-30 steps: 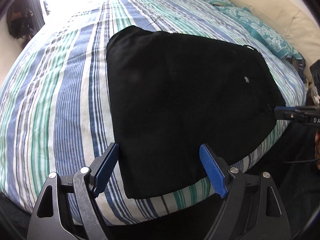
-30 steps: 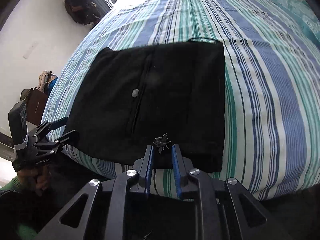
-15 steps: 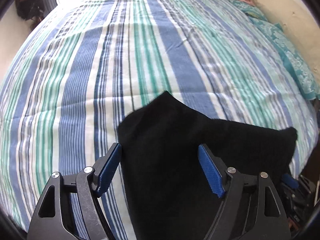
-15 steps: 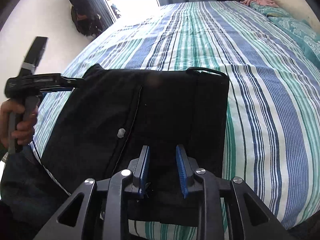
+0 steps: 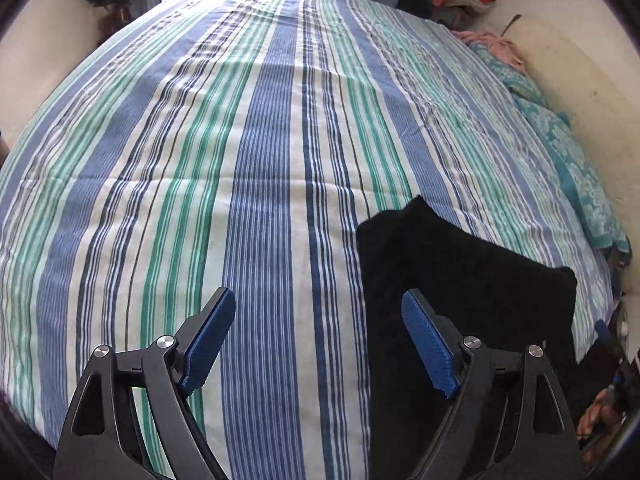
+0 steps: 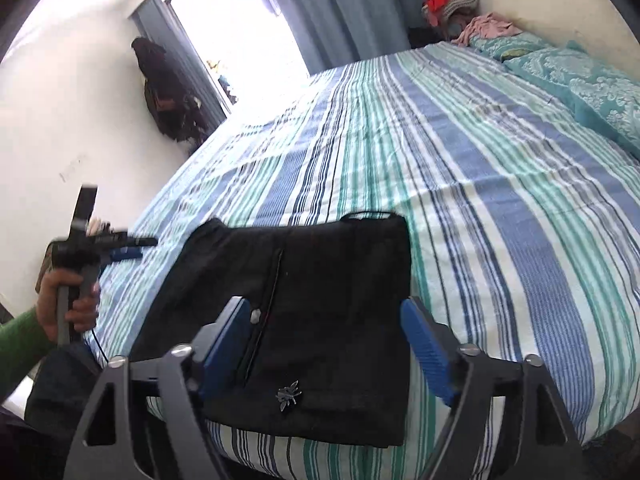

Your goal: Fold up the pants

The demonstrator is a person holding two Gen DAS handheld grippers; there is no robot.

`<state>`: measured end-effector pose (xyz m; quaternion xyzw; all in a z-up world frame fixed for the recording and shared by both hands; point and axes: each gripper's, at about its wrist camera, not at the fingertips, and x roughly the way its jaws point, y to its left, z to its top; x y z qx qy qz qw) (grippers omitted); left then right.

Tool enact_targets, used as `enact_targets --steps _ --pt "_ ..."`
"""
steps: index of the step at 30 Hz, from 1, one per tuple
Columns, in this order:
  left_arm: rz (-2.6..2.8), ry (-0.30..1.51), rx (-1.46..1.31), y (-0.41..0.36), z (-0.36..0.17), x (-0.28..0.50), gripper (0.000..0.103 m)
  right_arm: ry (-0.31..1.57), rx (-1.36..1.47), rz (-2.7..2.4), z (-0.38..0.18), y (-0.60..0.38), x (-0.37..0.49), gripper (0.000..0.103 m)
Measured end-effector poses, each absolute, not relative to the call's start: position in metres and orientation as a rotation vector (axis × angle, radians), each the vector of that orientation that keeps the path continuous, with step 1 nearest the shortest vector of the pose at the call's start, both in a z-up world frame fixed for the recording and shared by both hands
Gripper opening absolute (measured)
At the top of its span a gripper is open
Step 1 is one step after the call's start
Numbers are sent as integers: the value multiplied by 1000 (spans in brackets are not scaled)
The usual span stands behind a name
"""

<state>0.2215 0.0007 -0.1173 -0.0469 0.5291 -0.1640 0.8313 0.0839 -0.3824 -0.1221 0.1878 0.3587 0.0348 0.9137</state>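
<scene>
The black pants (image 6: pixel 320 304) lie folded into a flat rectangle near the front edge of the striped bed (image 6: pixel 480 184). A small silver insect emblem (image 6: pixel 289 393) shows on the near part. My right gripper (image 6: pixel 326 348) is open, empty, just above the near edge of the pants. My left gripper (image 5: pixel 318 340) is open and empty over bare bedspread (image 5: pixel 240 160), with the pants (image 5: pixel 472 280) to its right. The left gripper also shows in the right wrist view (image 6: pixel 128 249), held up left of the pants.
Teal patterned pillows (image 6: pixel 580 80) lie along the right side of the bed by the wall. A pile of clothes (image 6: pixel 452 0) sits at the far corner. A dark bag (image 6: pixel 168 92) hangs on the left wall beside the bright window.
My right gripper has opened and let go of the pants. My left gripper has swung left, off the pants and over bare bedspread. Both have lifted.
</scene>
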Motion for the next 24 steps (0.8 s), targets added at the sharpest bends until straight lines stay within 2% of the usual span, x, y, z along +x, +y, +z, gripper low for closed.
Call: enact_targets --steps 2,7,10,13,14,15,16,17,18,19,24 --pt "-401 1149 -137 6 -124 204 87 715 480 58 -119 -406 78 89" --pt "-518 1202 -229 -9 -148 195 87 937 717 182 -155 -444 103 89" --pt "-529 1243 -288 -21 -166 204 89 1057 710 280 -174 -436 125 89" --pt "-606 1304 -382 -37 -179 207 96 1167 749 353 -202 -425 145 89" --pt "-631 1315 -393 -44 -181 207 96 1205 766 365 -214 -420 149 89" --pt "-667 1328 -401 -52 -182 205 83 1198 763 356 -219 -417 150 84" --pt "-664 1344 -365 -59 -183 200 50 1178 768 375 -219 -413 151 63" --pt "-636 1324 -294 -64 -180 195 44 1190 782 406 -221 -408 152 57" --pt "-643 1297 -266 -67 -175 192 29 1189 778 400 -219 -405 152 49" --pt "-643 1279 -265 -66 -169 189 22 1175 784 418 -216 -402 150 40" --pt "-658 1193 -263 -57 -126 186 19 1091 753 447 -182 -381 146 37"
